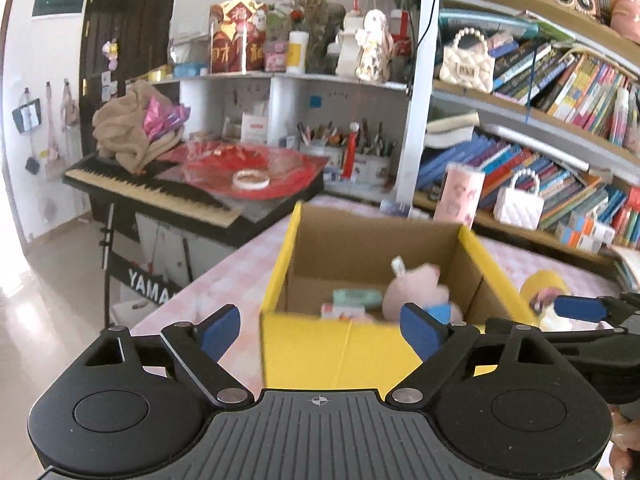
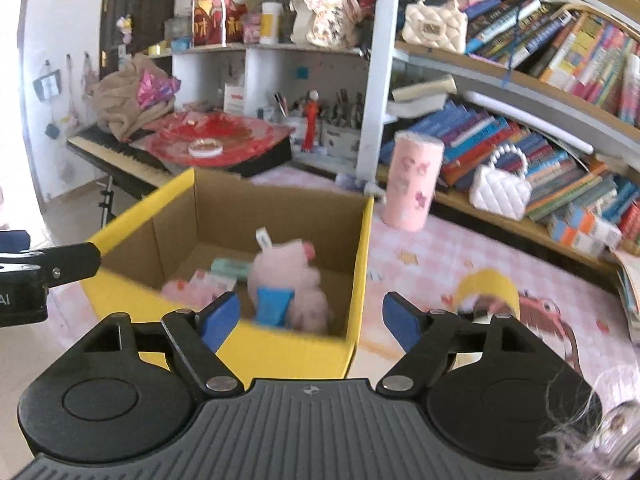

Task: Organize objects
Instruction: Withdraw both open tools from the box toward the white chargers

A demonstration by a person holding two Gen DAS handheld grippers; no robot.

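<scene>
A yellow cardboard box [image 1: 344,340] [image 2: 362,248] stands open on the pink checked table. Inside it sits a pink plush pig [image 1: 416,290] [image 2: 288,276] in a blue outfit, beside a mint-green case [image 1: 356,298] [image 2: 230,267] and small pink packets [image 2: 188,286]. My left gripper [image 1: 320,330] is open in front of the box's near wall, nothing between its blue pads. My right gripper [image 2: 312,316] is open too, over the box's near right corner, and holds nothing. Its blue finger [image 1: 580,307] shows at the right edge of the left wrist view.
A yellow tape roll [image 2: 490,292] [image 1: 546,284] lies on the table right of the box. A pink cup [image 2: 414,180] and white quilted bag [image 2: 502,188] stand by the bookshelf [image 2: 520,76]. A keyboard [image 1: 160,192] with red plastic and cloth stands left.
</scene>
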